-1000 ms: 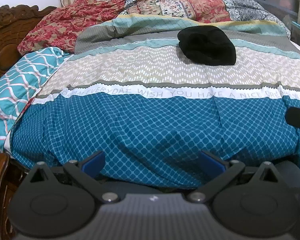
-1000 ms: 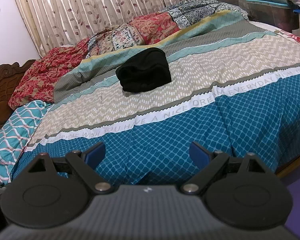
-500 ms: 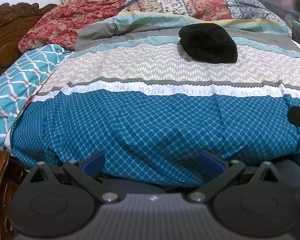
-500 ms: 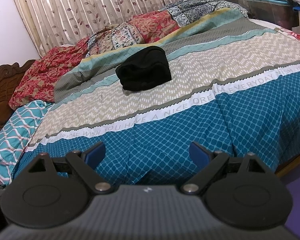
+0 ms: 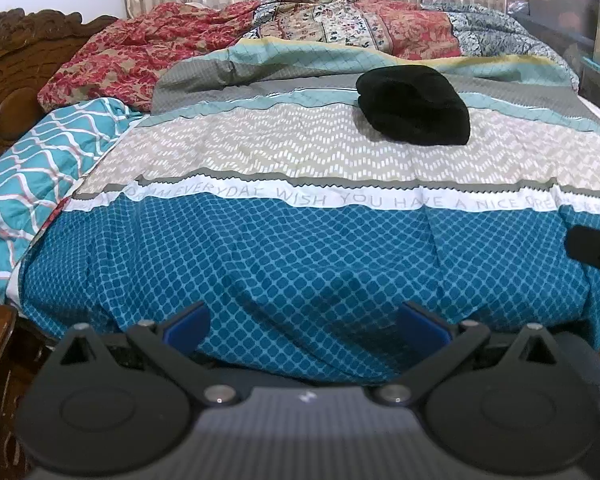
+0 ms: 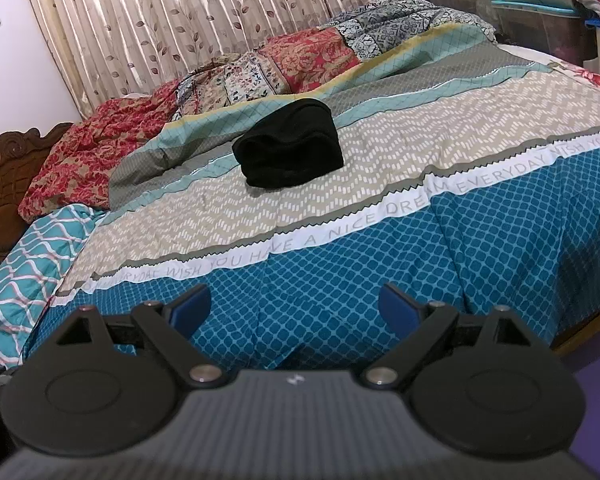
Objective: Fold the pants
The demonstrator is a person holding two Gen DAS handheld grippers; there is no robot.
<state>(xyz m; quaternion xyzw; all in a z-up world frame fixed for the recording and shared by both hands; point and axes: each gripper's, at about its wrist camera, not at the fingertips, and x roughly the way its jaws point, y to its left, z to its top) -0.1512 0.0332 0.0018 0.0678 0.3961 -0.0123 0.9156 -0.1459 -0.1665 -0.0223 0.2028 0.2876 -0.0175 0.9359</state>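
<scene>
Both tools hang at the near edge of the bed, blue-padded fingers spread wide, gripping nothing. The left tool and right tool point over the blue diamond-patterned bedspread. The black bundled pants lie well ahead, on the beige zigzag stripe, right of the left tool's line.

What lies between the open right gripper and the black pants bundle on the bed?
Only bedspread: blue diamond band, white lettered stripe, then beige zigzag band up to the black pants. Nothing else lies ahead of the right gripper, as the right wrist view shows.
</scene>
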